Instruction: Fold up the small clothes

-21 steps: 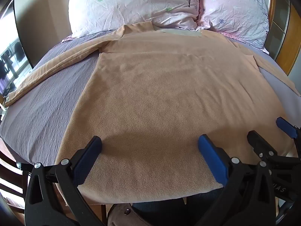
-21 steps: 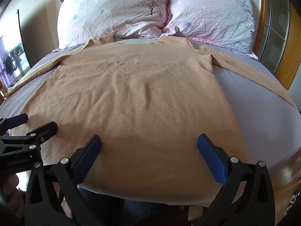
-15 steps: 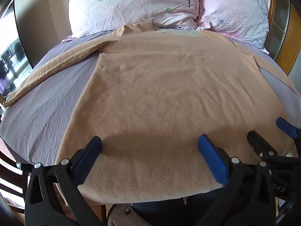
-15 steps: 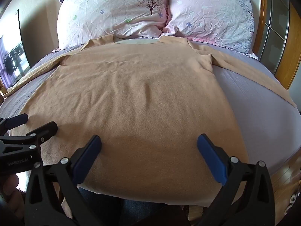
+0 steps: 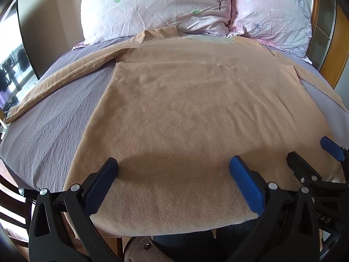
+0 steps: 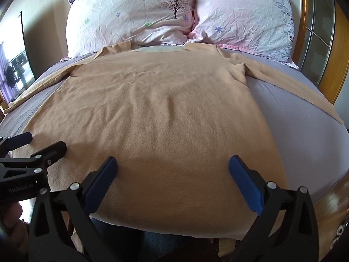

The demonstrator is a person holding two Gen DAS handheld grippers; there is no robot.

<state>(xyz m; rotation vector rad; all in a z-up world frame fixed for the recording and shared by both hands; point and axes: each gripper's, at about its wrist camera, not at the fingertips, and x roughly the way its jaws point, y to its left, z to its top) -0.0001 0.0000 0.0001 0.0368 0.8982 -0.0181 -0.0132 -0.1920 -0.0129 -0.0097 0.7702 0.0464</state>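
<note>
A tan long-sleeved shirt (image 5: pixel 192 109) lies flat and spread out on the bed, collar toward the pillows, sleeves stretched to both sides; it also shows in the right wrist view (image 6: pixel 157 113). My left gripper (image 5: pixel 173 170) is open and empty, hovering over the shirt's bottom hem on the left side. My right gripper (image 6: pixel 173 170) is open and empty over the hem on the right side. Each gripper shows in the other's view: the right one (image 5: pixel 309 152) at the right edge, the left one (image 6: pixel 39 144) at the left edge.
The bed has a grey-purple sheet (image 5: pixel 48 126) and two floral pillows (image 6: pixel 135 15) at the head. A wooden headboard frame (image 6: pixel 327 69) stands at the right. The near bed edge lies just under the hem, with my legs below it.
</note>
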